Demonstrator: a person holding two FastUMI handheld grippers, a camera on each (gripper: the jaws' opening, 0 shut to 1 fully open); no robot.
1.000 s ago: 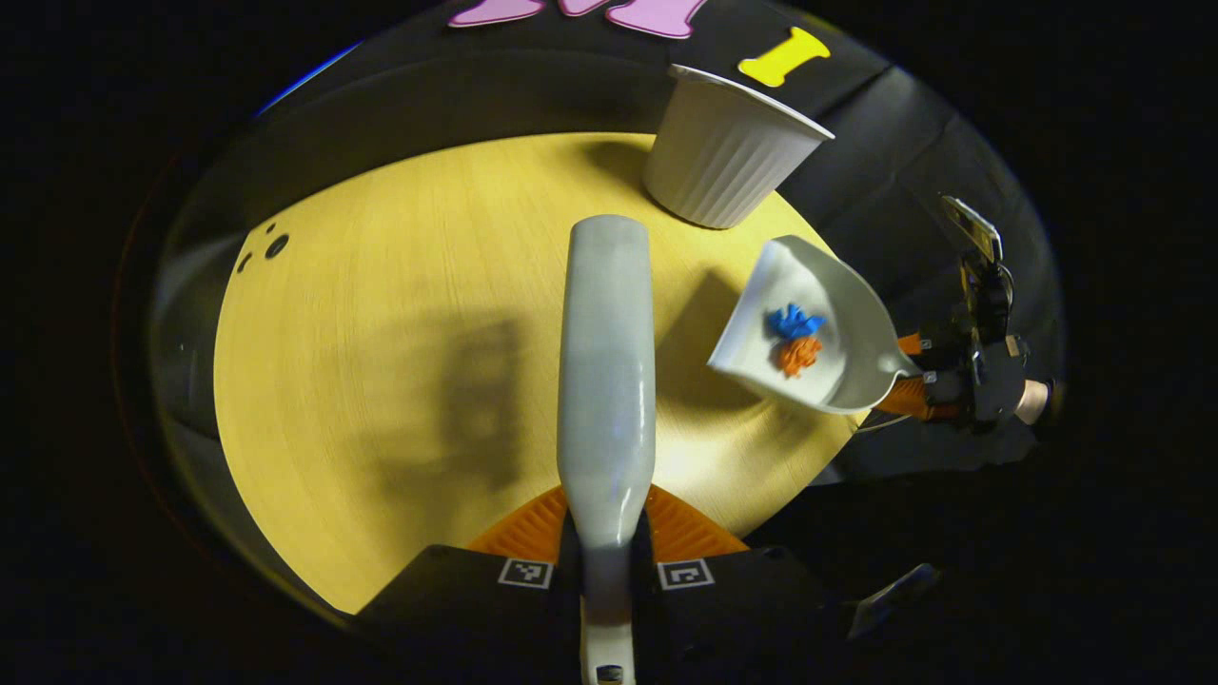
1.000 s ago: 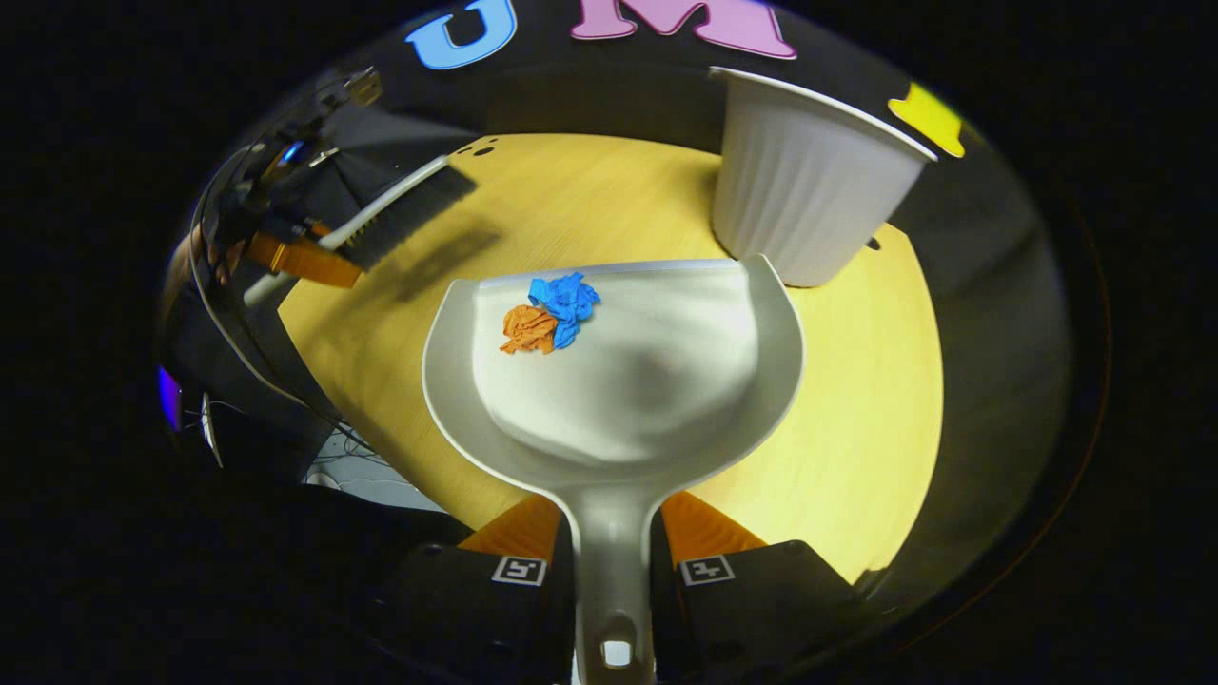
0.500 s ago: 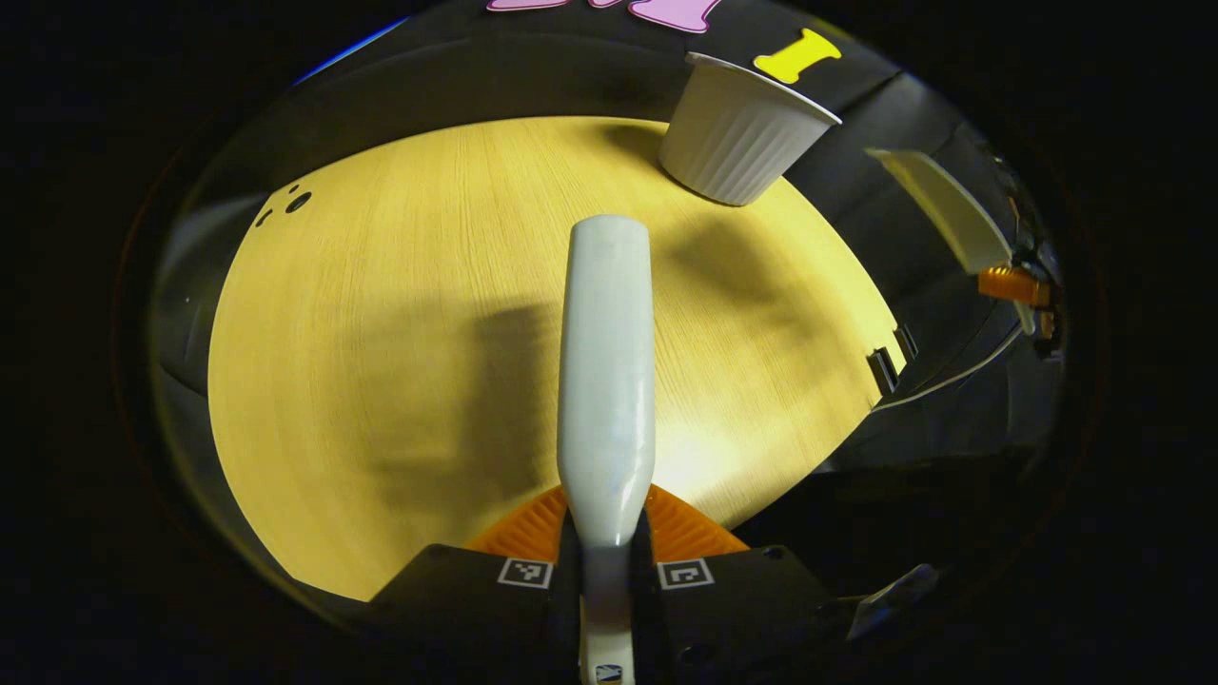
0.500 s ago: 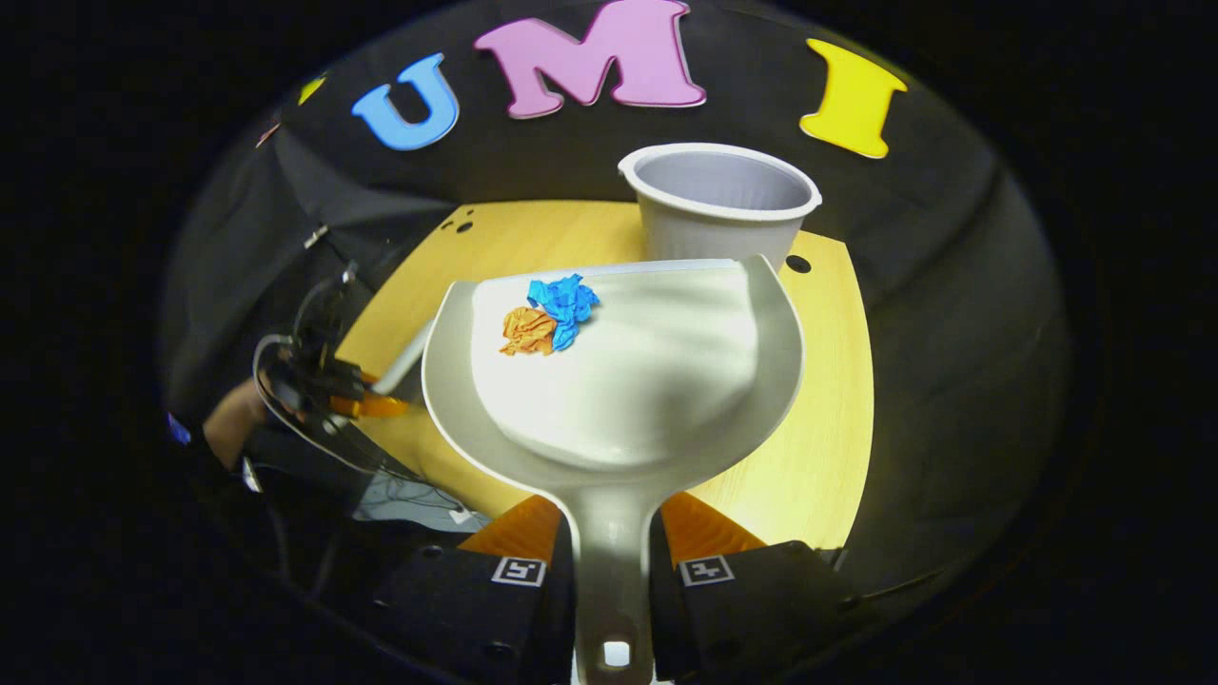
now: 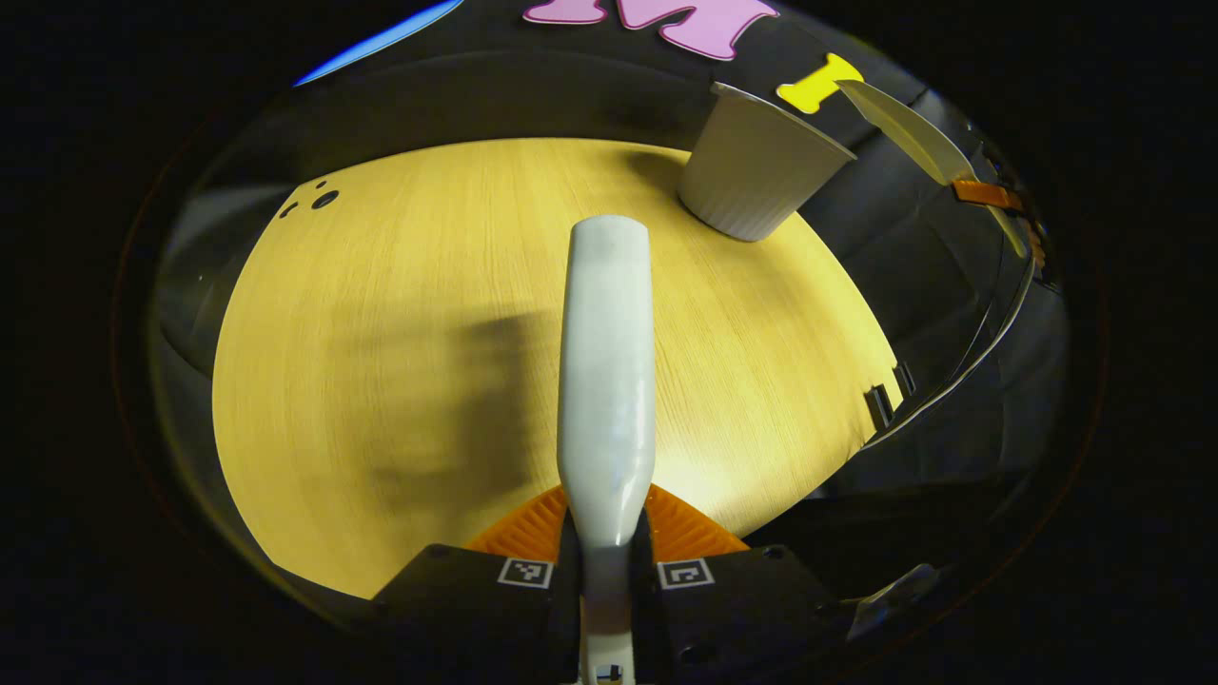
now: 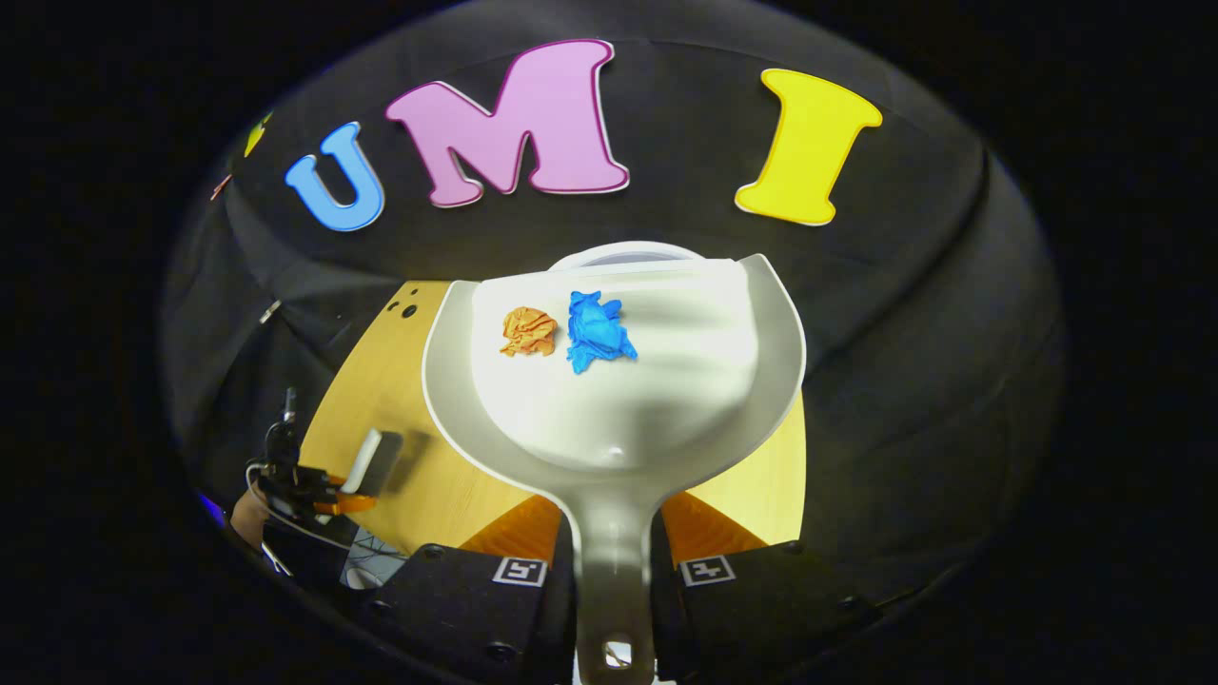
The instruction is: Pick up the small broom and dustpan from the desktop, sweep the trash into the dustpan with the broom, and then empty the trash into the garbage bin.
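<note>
White dustpan clamped by handle in my right gripper, blue and orange scraps inside — bin rim dead ahead past front lip, long axis aimed at it. Left gripper pinches broom, farther off.

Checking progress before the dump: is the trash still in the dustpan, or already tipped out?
Still in. The orange scrap and blue scrap lie on the dustpan, held just before the garbage bin.

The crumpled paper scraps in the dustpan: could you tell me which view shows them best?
The right gripper view: the orange scrap and the blue scrap lie in plain sight on the dustpan. The left gripper view shows the dustpan edge-on.
</note>
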